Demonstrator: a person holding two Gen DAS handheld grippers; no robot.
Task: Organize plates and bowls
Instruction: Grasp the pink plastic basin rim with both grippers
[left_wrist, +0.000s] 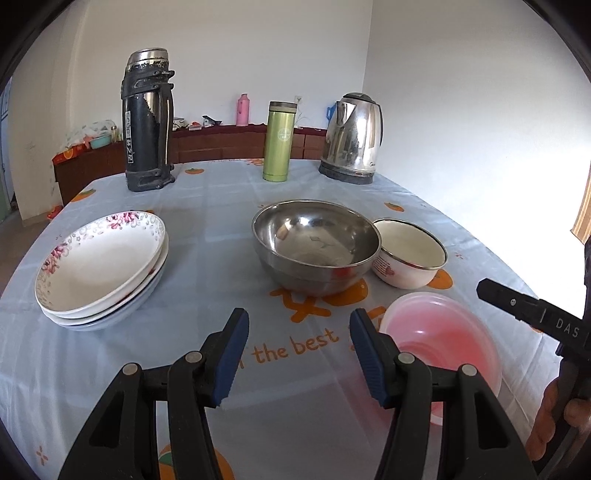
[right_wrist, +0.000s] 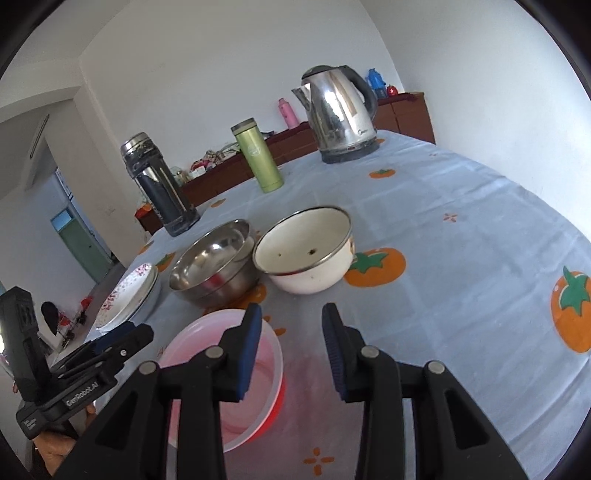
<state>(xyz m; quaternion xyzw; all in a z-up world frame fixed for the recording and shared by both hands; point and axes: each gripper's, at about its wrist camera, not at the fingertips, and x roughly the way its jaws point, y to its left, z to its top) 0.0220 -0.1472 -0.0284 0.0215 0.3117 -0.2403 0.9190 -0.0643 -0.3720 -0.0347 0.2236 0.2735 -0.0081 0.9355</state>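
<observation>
Several floral plates are stacked at the left of the table. At the middle stands a steel bowl, touching a white enamel bowl on its right. A pink plastic bowl sits nearest me. My left gripper is open over bare cloth, left of the pink bowl. My right gripper is open, hovering over the pink bowl's right rim; its left finger overlaps the bowl, and nothing is pinched.
A black thermos, a green flask and a steel kettle stand along the far side of the table. Beyond the table runs a dark wooden sideboard with small items. A hand holds the right gripper.
</observation>
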